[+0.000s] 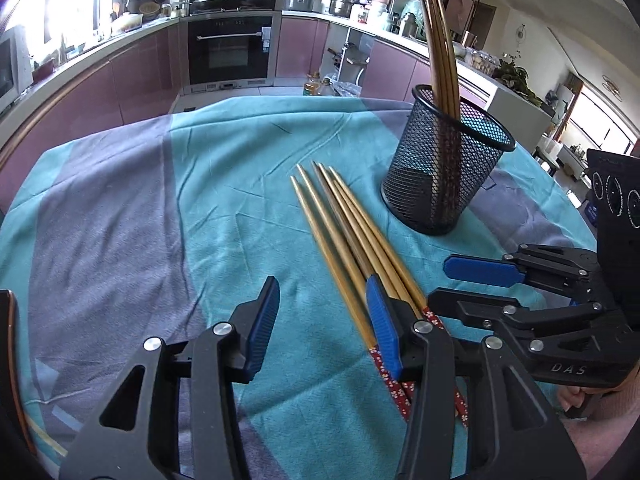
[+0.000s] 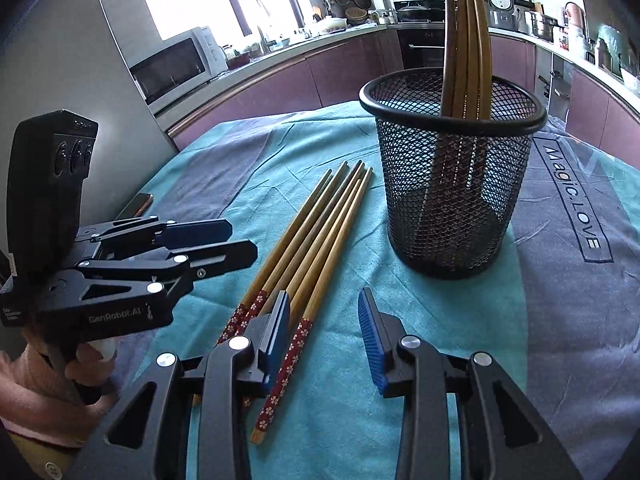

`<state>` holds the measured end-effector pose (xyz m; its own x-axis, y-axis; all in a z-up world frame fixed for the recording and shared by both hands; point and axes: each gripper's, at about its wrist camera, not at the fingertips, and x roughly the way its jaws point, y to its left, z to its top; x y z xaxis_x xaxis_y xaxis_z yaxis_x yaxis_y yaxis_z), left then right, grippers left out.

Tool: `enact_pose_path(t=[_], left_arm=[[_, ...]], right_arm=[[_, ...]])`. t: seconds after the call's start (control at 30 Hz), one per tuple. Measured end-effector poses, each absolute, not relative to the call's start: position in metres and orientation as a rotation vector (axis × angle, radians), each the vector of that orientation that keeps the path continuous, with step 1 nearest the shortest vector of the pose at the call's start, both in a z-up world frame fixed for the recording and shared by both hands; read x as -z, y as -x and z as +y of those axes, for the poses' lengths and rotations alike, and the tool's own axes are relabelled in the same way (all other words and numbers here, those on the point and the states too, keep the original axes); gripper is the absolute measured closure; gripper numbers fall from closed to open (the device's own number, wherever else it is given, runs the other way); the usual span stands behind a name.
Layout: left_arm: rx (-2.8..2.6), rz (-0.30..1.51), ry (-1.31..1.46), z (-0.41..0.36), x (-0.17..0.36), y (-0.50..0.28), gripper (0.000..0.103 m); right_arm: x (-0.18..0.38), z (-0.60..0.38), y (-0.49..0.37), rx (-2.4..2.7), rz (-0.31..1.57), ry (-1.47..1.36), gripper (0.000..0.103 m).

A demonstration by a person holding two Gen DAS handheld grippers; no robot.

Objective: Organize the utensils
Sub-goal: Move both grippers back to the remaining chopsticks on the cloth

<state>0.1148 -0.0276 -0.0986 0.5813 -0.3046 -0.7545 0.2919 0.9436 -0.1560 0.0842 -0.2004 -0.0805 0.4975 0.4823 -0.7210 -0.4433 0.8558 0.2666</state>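
Observation:
Several bamboo chopsticks point(image 1: 348, 240) with red flowered handles lie bundled on the teal cloth, tips toward the black mesh cup point(image 1: 444, 168). More chopsticks point(image 1: 440, 60) stand in that cup. My left gripper point(image 1: 322, 320) hovers open over the handle ends; its right finger covers part of the bundle. My right gripper point(image 1: 460, 286) comes in from the right. In the right wrist view, my right gripper point(image 2: 324, 336) is open just over the chopsticks point(image 2: 316, 240), one red handle lying below its gap, pads not touching. The left gripper point(image 2: 240, 240) is at the left, and the cup point(image 2: 452, 168) stands ahead.
The table is draped in a teal and grey cloth point(image 2: 560, 280) printed "Magic.LOVE". A dark flat object point(image 2: 138, 204) lies near the table's left edge. A hand in a pink sleeve point(image 2: 40, 380) holds the left gripper. Kitchen counters and an oven point(image 1: 232, 48) stand beyond.

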Motion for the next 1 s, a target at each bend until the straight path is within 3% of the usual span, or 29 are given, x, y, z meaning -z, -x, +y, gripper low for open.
enact_pose_path(t=[1.0], left_arm=[[0.33, 0.931, -0.012, -0.04, 0.117, -0.134, 0.07]], right_arm=[[0.087, -0.193, -0.088, -0.512, 0.901, -0.004, 0.079]])
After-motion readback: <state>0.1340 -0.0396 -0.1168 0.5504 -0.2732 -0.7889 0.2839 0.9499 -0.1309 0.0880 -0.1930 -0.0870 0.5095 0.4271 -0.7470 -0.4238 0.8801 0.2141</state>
